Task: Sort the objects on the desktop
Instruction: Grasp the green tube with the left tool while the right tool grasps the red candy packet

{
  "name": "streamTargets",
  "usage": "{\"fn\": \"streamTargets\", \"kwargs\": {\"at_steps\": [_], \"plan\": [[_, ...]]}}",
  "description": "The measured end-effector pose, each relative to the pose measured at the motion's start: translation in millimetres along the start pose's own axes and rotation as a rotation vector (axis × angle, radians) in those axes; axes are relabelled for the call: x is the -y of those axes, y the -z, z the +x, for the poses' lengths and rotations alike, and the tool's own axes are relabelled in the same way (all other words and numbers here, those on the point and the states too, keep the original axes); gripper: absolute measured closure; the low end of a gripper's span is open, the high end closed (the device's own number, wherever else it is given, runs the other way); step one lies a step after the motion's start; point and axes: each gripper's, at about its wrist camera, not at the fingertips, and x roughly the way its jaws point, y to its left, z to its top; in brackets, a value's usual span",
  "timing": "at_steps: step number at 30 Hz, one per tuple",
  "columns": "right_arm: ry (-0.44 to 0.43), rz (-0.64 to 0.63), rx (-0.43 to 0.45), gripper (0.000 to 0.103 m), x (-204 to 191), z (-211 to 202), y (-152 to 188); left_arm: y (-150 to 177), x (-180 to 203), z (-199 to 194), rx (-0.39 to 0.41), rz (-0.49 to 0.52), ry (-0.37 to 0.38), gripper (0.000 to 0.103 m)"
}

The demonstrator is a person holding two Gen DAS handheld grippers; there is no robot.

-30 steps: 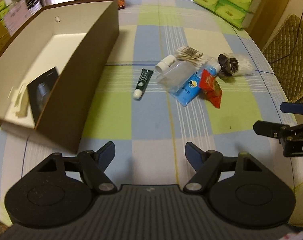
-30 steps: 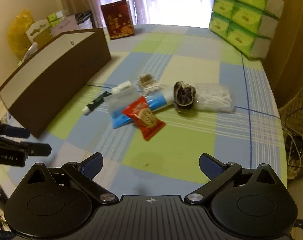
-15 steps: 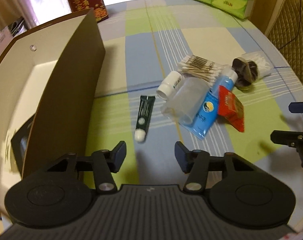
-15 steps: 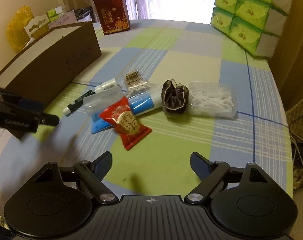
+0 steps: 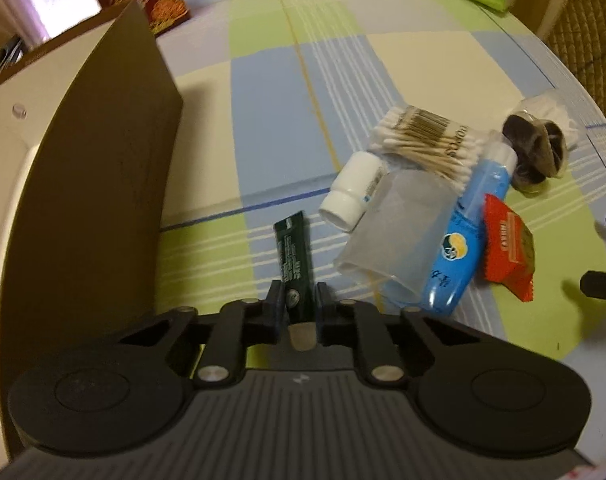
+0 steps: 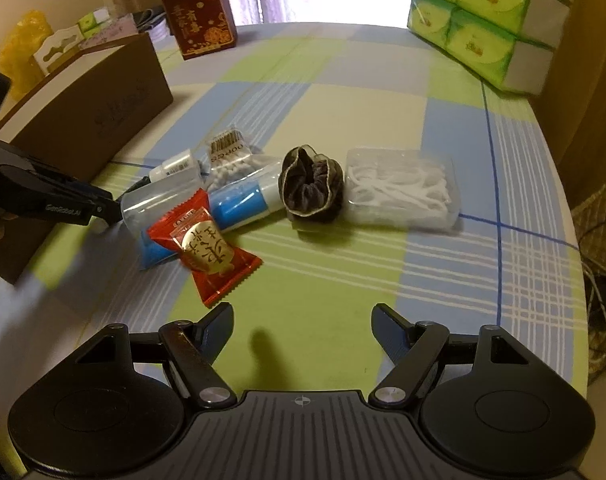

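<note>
Left wrist view: the left hand-held gripper [image 5: 298, 305] has its fingers closed against the sides of the dark green tube [image 5: 293, 258], near its white cap end, while the tube lies on the checked surface [image 5: 271, 92]. The step in hand looks like the pick-up of this tube. The next move probably calls for a lift and a carry left to the brown box [image 5: 99, 168]. From here its inside shows only a pale wall, so its contents cannot be told.

Right wrist view: the right hand-held gripper [image 6: 302, 326] hangs with its fingers spread wide and nothing between them, just near of the red sachet [image 6: 205, 246]. Farther off lie the blue tube [image 6: 239, 204], the dark scrunchie [image 6: 311, 184] and a clear case [image 6: 403, 190] holding white floss picks.
</note>
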Motion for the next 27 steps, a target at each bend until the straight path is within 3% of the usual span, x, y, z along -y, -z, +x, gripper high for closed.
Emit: {"fn": "streamTargets", "kwargs": {"at_steps": [7, 11, 20, 27], "plan": [[-0.077, -0.132, 0.038, 0.042, -16.0, 8.1, -4.5, 28.0, -8.6, -15.2, -0.037, -0.125, 0.001, 0.091], [-0.126, -0.232, 0.065, 0.043, -32.7, 15.5, -11.2, 54.6, -9.8, -28.6, -0.065, -0.171, 0.000, 0.091], [-0.124, -0.387, 0.084, 0.049, -61.5, 41.1, -22.2, 85.2, -21.0, -39.6, -0.102, -0.252, 0.027, 0.090], [-0.110, -0.396, 0.059, 0.076, -69.2, 46.6, -21.7, 80.4, -18.0, -34.1, -0.061, -0.214, 0.003, 0.089]]}}
